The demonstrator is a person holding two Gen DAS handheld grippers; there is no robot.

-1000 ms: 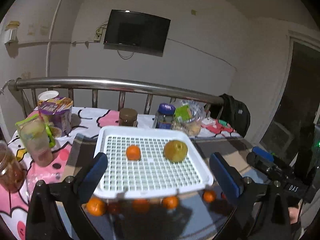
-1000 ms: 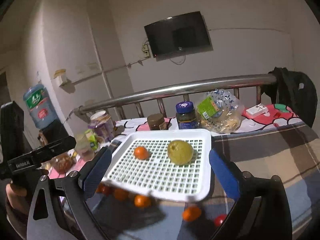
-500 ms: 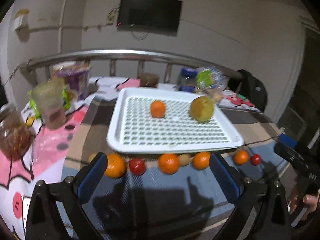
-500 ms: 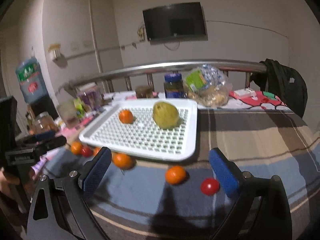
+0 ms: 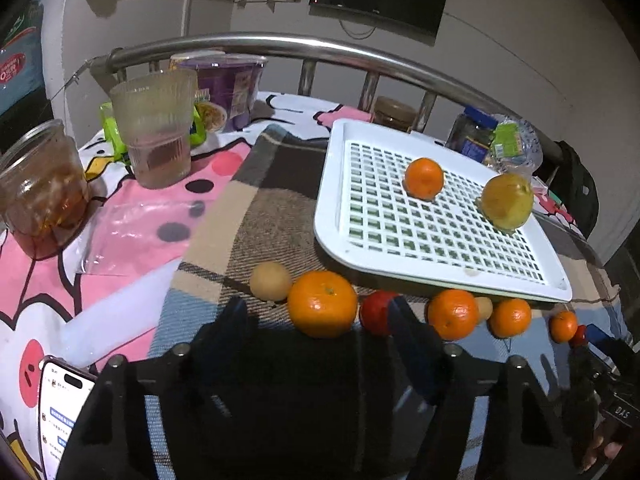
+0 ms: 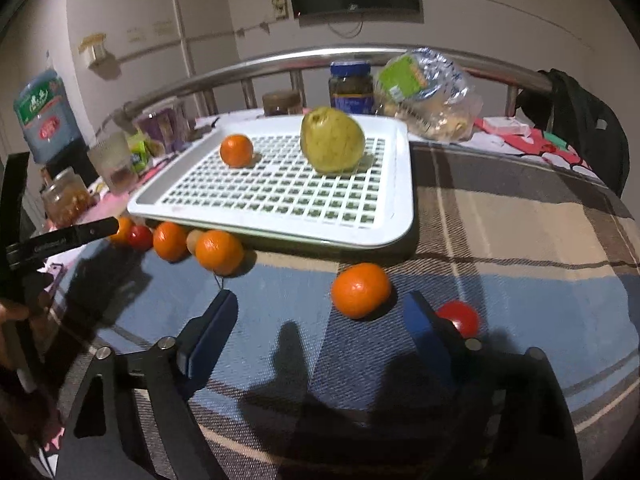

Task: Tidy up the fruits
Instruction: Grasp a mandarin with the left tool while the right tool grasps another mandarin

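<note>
A white slotted tray (image 5: 332, 216) (image 6: 396, 216) holds a small orange (image 5: 424, 178) (image 6: 236, 150) and a yellow-green pear (image 5: 507, 201) (image 6: 332, 144). Several oranges, red tomatoes and small brown fruits lie in a row on the cloth before the tray. My left gripper (image 5: 318, 312) is open, low over the cloth, with a large orange (image 5: 322, 304) just ahead between its fingers. My right gripper (image 6: 320, 308) is open, with an orange (image 6: 361, 289) ahead between its fingers and a red tomato (image 6: 460, 317) by the right finger.
A ribbed glass cup (image 5: 154, 132), a glass jar (image 5: 38, 188) and a purple tub (image 5: 224, 80) stand at the left. Jars and a bread bag (image 6: 428, 92) line the metal rail (image 5: 280, 46). A phone (image 5: 60, 412) lies at front left.
Both grippers have dropped lower and closer to the row of fruit in front of the tray. Their fingers now stand narrower than before but still apart.
</note>
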